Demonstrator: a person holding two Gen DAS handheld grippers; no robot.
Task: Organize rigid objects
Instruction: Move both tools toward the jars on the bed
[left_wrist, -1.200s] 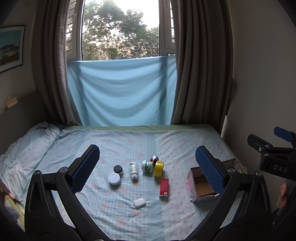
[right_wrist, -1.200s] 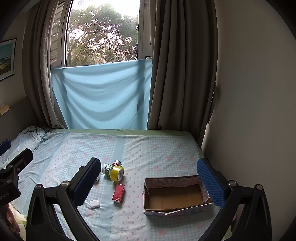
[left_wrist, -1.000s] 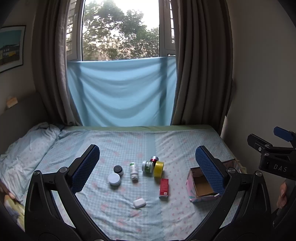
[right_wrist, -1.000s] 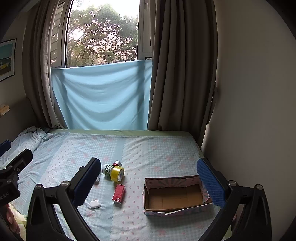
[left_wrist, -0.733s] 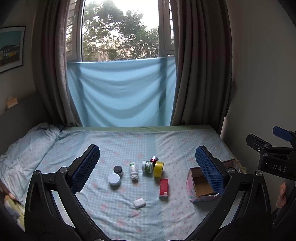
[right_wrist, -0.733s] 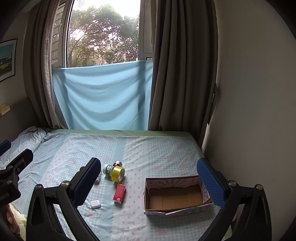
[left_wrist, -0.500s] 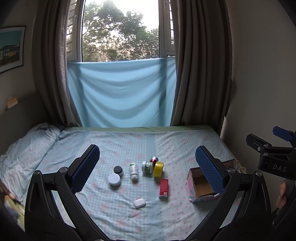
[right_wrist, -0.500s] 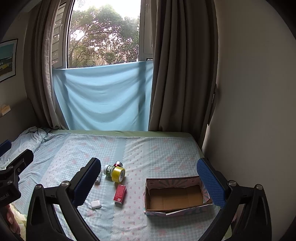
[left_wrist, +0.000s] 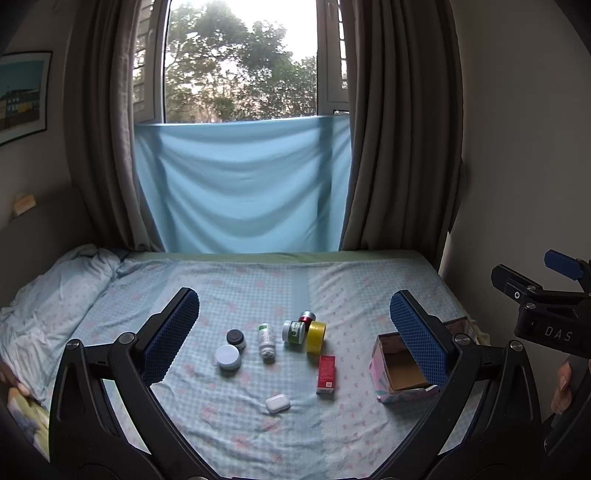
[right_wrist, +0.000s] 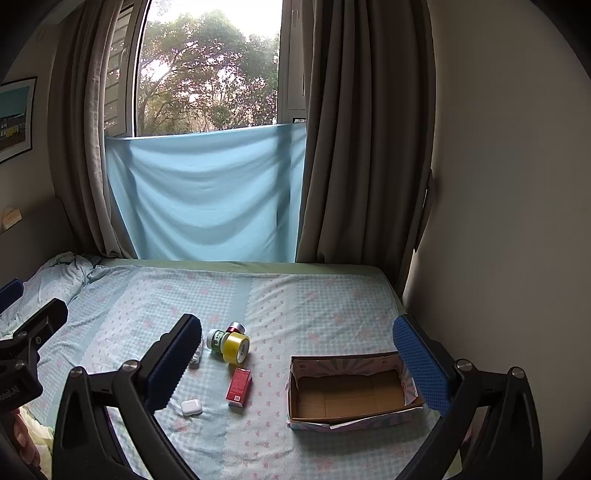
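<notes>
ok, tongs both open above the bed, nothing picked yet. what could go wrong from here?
1. The yellow tape roll stands on edge against the green-label jar; grabbing either may send the roll off.
2. The cardboard box sits on soft bedding with a sagging front wall, so a drop could tip it.

My bedroom backdrop, nothing fancy

Grey curtains (left_wrist: 402, 125) frame the window (left_wrist: 240, 62) up top, blue cloth (left_wrist: 240, 184) hangs mid-frame, framed picture (left_wrist: 22, 96) sits upper left.

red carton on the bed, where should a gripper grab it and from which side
The small red rectangular carton lies flat on the checked bedsheet, clear of the yellow tape roll. Probably best: come from above and close the jaws across its two long narrow sides at mid-length.
</notes>
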